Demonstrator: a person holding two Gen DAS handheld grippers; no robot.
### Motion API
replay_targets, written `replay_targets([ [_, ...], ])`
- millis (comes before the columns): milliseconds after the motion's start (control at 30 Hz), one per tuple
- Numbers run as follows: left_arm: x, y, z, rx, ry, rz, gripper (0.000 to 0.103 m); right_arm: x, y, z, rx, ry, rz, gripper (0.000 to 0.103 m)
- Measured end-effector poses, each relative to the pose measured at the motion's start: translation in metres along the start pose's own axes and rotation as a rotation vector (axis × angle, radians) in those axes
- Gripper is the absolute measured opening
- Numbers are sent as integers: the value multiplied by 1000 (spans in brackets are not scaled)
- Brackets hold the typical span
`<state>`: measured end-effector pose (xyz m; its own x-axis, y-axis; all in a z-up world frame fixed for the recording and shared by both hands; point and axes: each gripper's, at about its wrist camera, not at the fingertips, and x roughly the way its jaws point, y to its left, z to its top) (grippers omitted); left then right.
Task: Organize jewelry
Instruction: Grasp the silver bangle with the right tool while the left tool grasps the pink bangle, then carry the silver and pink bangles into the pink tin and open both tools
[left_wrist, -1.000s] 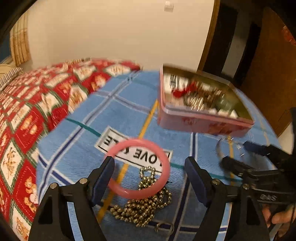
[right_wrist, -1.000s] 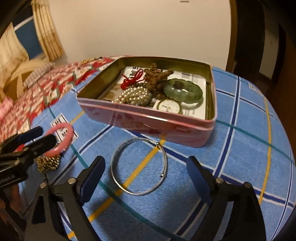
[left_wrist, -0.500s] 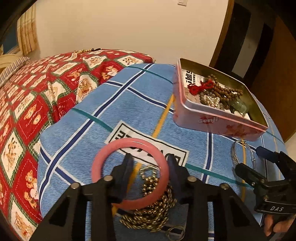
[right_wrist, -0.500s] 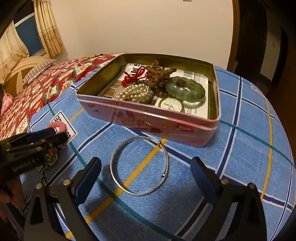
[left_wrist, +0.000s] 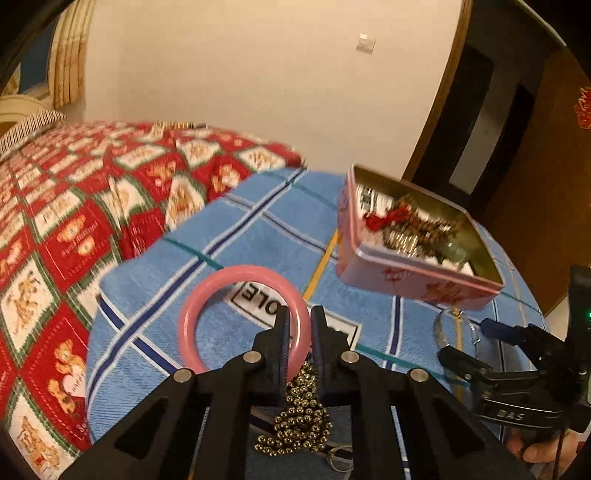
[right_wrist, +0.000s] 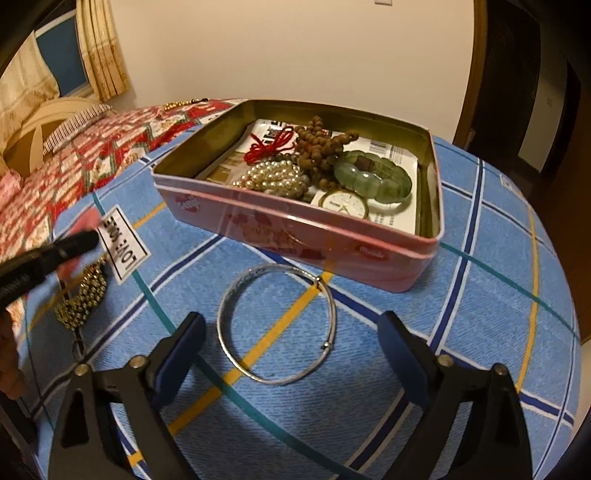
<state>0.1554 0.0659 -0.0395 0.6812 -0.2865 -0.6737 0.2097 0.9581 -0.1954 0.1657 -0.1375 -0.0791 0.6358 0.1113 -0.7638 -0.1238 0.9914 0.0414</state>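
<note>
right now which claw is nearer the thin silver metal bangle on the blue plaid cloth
Right. The right claw hangs open just in front of the thin silver metal bangle, which lies between its fingers' line. The left claw is off to the side, shut on the pink ring bangle.

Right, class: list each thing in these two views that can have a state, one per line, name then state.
Left gripper: shut on the pink bangle.
Pink bangle: gripped at its rim.
Right gripper: open, empty, above the silver bangle.
Silver bangle: flat on the blue blanket, loose.
Pink tin: lid off, holding jewelry.
Gold bead chain: heaped on the blanket.
</note>
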Motion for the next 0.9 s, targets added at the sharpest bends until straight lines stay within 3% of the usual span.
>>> replay_targets([
  [67,-8,-5,-2,21,-37,-3,10,-1,1,-1,-9,-6,-9,85],
  [167,-15,-11,-4,32,-69,-16,10,-3,2,-1,-21,-16,-14,67],
  [367,-34,-19,1,38,-143,-72,10,-6,-7,-1,24,-32,19,67],
  [533,-52,-31,8,61,-201,-108,10,-16,-25,0,139,-70,134,67],
  [633,-60,-40,11,92,-231,-120,10,-34,-35,2,203,-159,214,67],
  [800,-68,-53,12,122,-259,-143,10,-61,-35,3,200,-299,216,67],
  [900,-69,-58,13,131,-266,-152,10,-67,-37,5,204,-334,200,67],
])
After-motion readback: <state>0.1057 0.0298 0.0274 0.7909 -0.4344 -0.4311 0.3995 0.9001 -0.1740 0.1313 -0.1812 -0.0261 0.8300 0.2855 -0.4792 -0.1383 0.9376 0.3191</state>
